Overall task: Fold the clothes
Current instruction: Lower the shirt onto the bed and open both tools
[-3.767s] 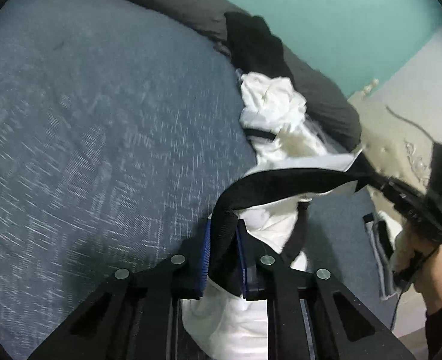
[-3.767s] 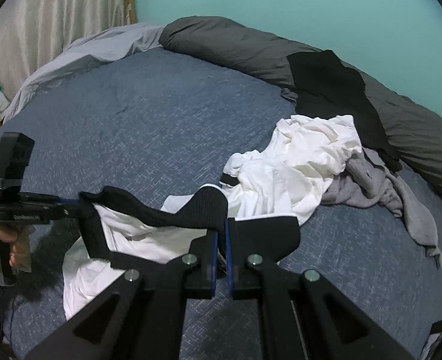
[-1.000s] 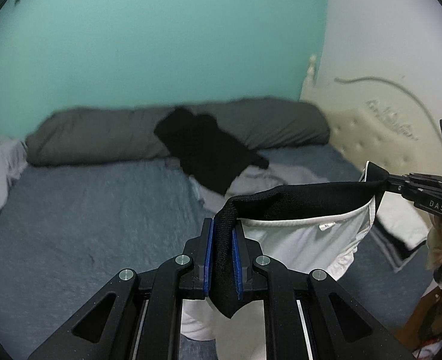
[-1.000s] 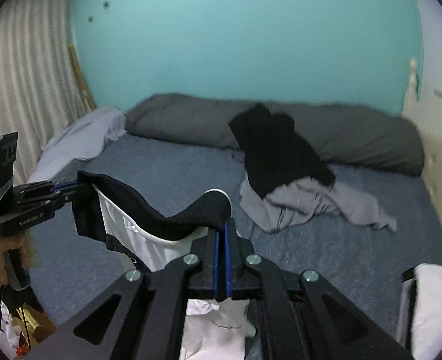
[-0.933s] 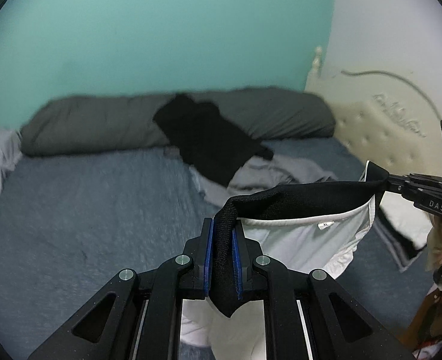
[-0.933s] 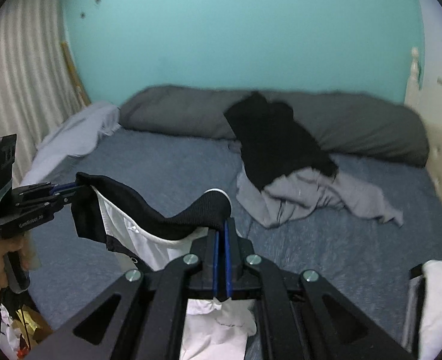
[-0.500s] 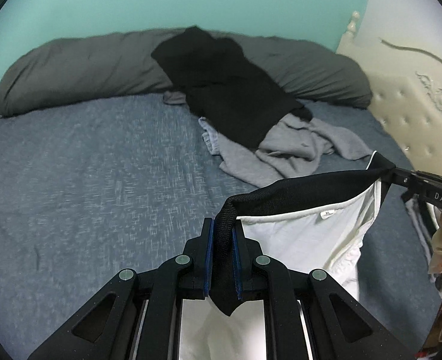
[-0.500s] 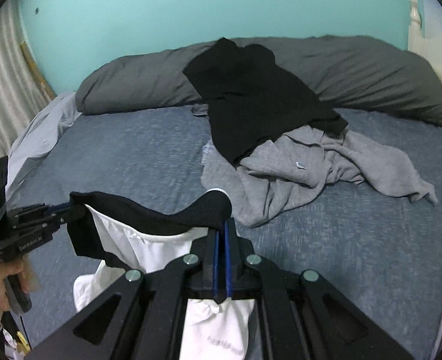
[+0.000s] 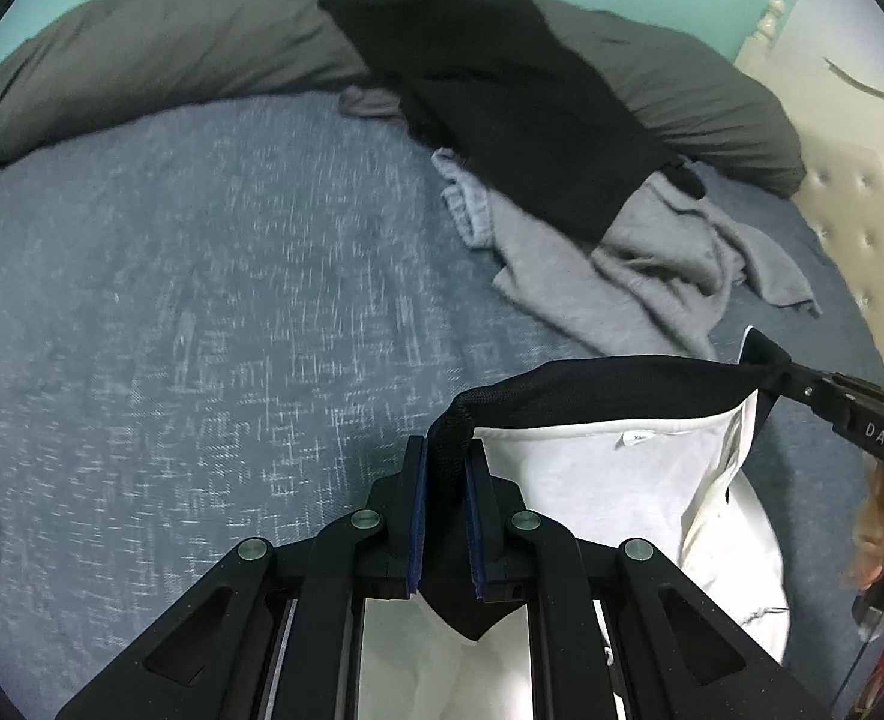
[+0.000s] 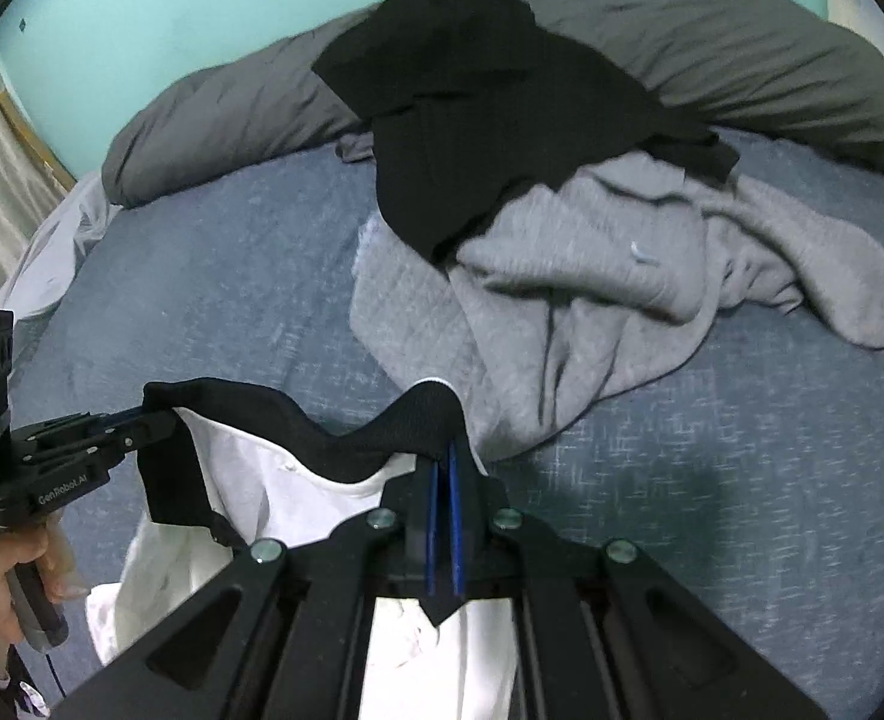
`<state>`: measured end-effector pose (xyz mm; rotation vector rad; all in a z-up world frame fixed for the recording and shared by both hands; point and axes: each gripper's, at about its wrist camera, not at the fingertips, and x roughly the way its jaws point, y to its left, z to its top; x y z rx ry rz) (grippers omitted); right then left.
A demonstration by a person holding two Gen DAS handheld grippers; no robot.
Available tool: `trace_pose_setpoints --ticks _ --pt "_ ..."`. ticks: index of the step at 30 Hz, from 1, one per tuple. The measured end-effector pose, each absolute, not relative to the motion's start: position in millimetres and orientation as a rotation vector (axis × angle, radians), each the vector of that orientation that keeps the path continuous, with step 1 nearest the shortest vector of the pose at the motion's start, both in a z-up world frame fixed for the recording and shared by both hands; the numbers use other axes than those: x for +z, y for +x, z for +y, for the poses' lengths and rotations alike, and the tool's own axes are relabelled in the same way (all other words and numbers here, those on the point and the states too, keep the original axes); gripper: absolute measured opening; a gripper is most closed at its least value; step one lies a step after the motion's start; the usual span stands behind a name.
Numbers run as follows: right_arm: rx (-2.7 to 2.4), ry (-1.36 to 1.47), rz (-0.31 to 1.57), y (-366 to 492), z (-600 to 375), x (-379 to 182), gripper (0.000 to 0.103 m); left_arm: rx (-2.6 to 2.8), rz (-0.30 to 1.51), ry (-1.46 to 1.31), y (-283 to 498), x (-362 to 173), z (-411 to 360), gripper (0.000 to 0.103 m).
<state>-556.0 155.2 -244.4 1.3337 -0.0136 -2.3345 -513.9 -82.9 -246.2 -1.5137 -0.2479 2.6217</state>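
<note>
**Kid:** What are the claws holding?

**Helper:** The left claw (image 9: pixel 446 516) is pinched tight on one end of the black waistband (image 9: pixel 610 393) of the white shorts (image 9: pixel 652 480). The right claw (image 10: pixel 445 516) is squeezed almost flat on the other end. The band runs straight from one claw to the other, side to side, from 9 o'clock to 3 o'clock. The white part hangs down below it, toward 6 o'clock.

**Kid:** Where are the shorts?

**Helper:** In the air, just over the near edge of the blue bed (image 9: pixel 201 300). I think the bottom may touch it, but I can't tell.

**Kid:** Are they folded?

**Helper:** Not yet. They look held open and stretched, ready to be laid flat. No fold shows.

**Kid:** What else is left?

**Helper:** Farther back, at 12 o'clock, a gray sweatshirt (image 10: pixel 592 300) lies crumpled. A black garment (image 10: pixel 490 120) lies partly on it, and leans on the long dark gray pillow (image 9: pixel 141 66). Both need folding too.
</note>
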Motion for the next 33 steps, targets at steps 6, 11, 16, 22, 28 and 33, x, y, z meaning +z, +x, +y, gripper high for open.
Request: trace_pose_setpoints --ticks 6,11,16,22,28,33 --pt "-2.258 1.387 -0.100 -568 153 -276 0.005 2.586 -0.304 -1.556 -525 -273 -87 0.013" --pt "-2.247 1.354 -0.162 -568 157 -277 0.017 2.553 -0.379 -1.546 -526 -279 -90 0.045" --pt "-2.278 1.331 -0.277 -564 175 -264 0.056 2.570 -0.457 -1.459 -513 -256 -105 0.057" --pt "-2.234 1.216 -0.429 -520 208 -242 0.056 2.616 -0.479 -1.336 -452 -227 -132 0.057" --pt "-2.238 1.239 -0.515 -449 271 -262 0.056 2.653 -0.540 -1.315 -362 -237 -158 0.057" --pt "-2.273 1.359 -0.504 -406 308 -288 0.056 2.697 -0.584 -1.313 -299 -256 -169 0.057"
